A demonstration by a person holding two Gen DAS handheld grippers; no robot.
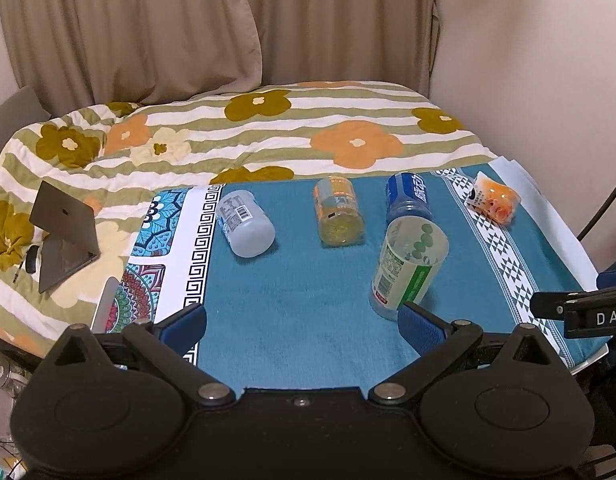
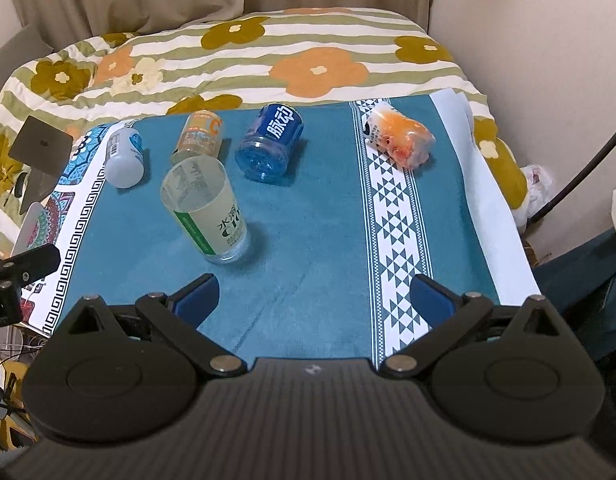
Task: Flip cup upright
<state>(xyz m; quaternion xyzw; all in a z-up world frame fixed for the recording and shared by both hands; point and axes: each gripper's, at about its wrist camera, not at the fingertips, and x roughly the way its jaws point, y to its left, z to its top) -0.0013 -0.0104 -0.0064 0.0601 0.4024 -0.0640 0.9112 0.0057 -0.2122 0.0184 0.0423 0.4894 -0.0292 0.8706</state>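
A clear cup with a green label [image 1: 407,270] stands upright on the teal cloth [image 1: 308,300], its open mouth up; it also shows in the right wrist view [image 2: 206,212]. Four more cut-bottle cups lie on their sides behind it: a white one [image 1: 246,224] [image 2: 124,158], a yellow-orange one [image 1: 339,216] [image 2: 200,136], a blue one [image 1: 407,196] [image 2: 270,142] and an orange one [image 1: 493,200] [image 2: 401,136]. My left gripper [image 1: 302,322] is open and empty, its right finger just in front of the upright cup. My right gripper [image 2: 313,296] is open and empty, right of that cup.
The cloth covers a small table against a bed with a flowered quilt [image 1: 268,132]. A dark tablet on a stand [image 1: 64,232] rests on the quilt at left. Curtains [image 1: 148,32] and a wall stand behind. The cloth's patterned borders mark the table's left and right edges.
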